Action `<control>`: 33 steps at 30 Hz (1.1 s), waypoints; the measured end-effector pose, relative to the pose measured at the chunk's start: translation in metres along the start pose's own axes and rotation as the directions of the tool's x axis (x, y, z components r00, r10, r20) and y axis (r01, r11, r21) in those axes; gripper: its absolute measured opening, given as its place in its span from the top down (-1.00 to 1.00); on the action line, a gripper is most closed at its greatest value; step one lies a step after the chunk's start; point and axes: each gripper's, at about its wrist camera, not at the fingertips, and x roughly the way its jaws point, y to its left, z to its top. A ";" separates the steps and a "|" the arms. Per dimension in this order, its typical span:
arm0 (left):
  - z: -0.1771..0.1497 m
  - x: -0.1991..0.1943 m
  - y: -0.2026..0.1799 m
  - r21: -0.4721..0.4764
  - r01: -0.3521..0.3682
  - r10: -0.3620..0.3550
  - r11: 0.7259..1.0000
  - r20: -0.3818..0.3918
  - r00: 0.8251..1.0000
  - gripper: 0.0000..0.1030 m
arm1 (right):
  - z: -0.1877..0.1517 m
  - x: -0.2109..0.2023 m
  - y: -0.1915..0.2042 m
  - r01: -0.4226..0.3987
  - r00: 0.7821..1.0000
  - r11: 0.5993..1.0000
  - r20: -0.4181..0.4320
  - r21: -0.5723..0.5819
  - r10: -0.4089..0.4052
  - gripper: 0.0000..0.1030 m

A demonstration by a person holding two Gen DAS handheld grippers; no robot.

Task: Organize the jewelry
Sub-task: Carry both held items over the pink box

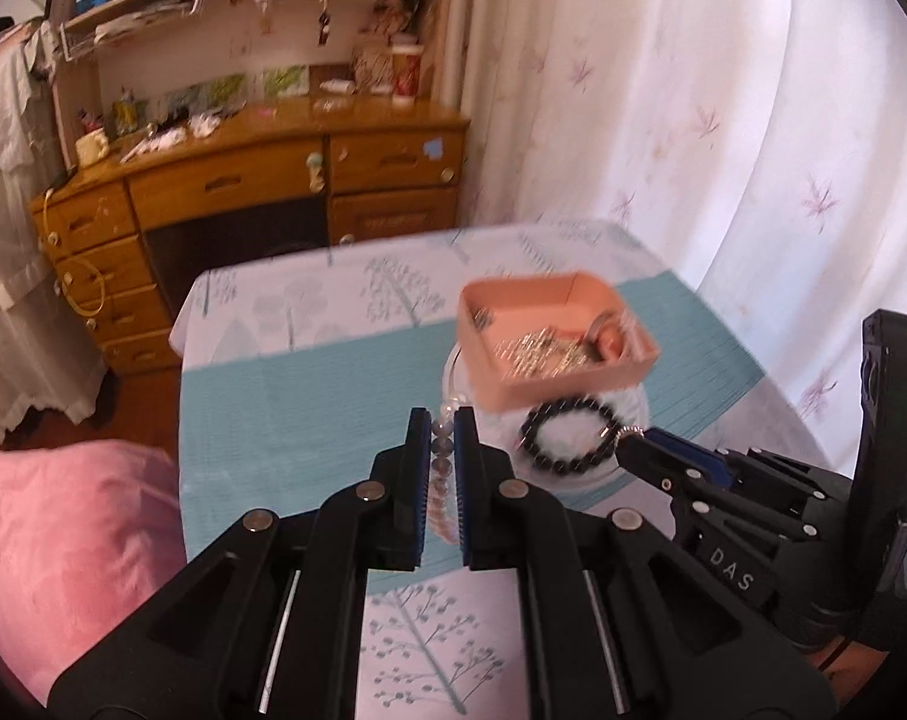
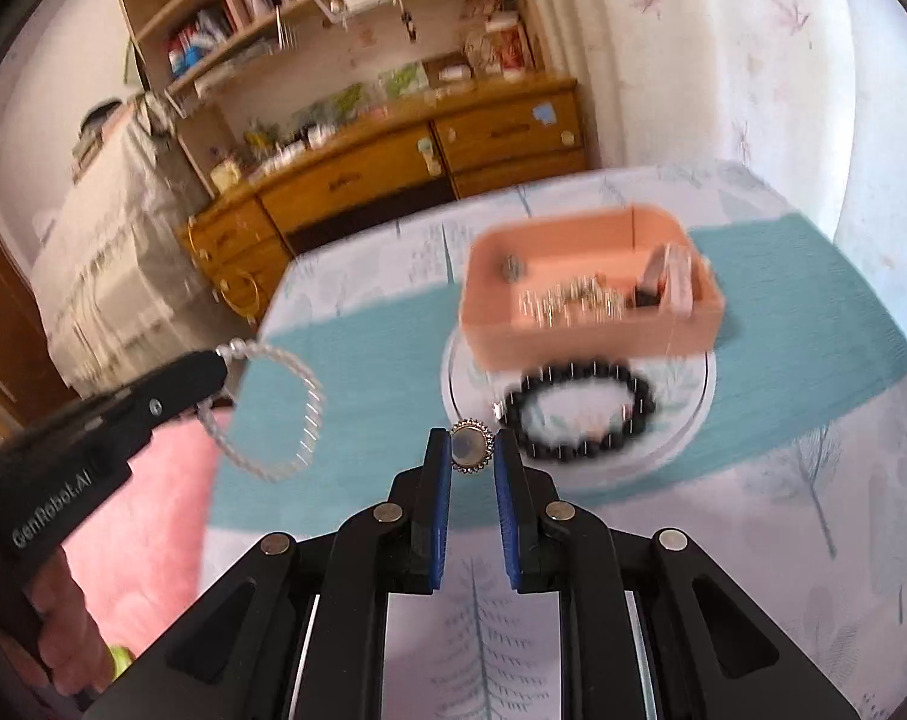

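My left gripper (image 1: 443, 423) is shut on a pale bead bracelet (image 1: 441, 468), held in the air over the table. In the right wrist view that bracelet (image 2: 285, 414) hangs as a loop from the left gripper (image 2: 222, 360). My right gripper (image 2: 472, 441) is shut on a gold-rimmed round piece with a pale stone (image 2: 471, 447). It shows at the right of the left wrist view (image 1: 630, 437). A black bead bracelet (image 2: 579, 414) (image 1: 573, 438) lies on a clear round plate (image 2: 702, 402). Behind it, a pink box (image 2: 591, 330) (image 1: 549, 384) holds several small pieces.
The table wears a teal and white tree-print cloth (image 2: 813, 360). A pink cushion (image 1: 63, 540) lies left of the table. A wooden desk with drawers and cluttered shelves (image 1: 243, 180) stands behind, and a pale curtain (image 1: 723, 150) hangs at the right.
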 end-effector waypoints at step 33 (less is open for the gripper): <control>0.105 0.179 -0.070 -0.046 0.055 -0.058 0.997 -0.059 0.997 0.89 | 0.128 0.063 -0.103 -0.084 0.992 0.986 0.080 -0.145 0.097 0.72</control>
